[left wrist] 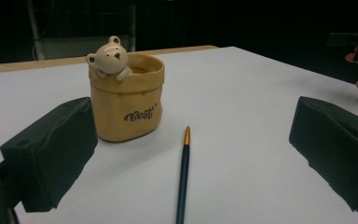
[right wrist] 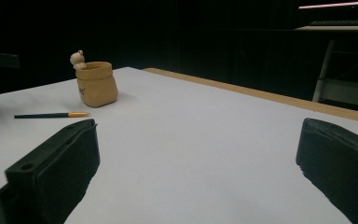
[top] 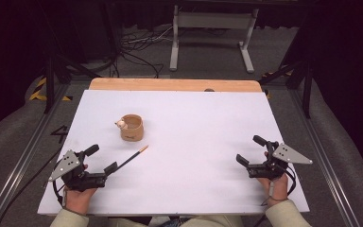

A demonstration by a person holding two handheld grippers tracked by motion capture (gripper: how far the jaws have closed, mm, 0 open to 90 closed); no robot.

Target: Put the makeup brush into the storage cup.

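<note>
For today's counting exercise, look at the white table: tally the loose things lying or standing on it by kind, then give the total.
Tan pot with a bear figure: 1
Dark pen with a gold tip: 1
Total: 2

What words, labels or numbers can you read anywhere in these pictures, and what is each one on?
"Best" followed by a small mark like an apostrophe, in dark script on the front of the tan ceramic sack-shaped pot with a bear figure on its rim.
The same print on the pot is too small to read in the high view and the right gripper view.
The dark slim pen with a gold tip bears no readable text.
</note>
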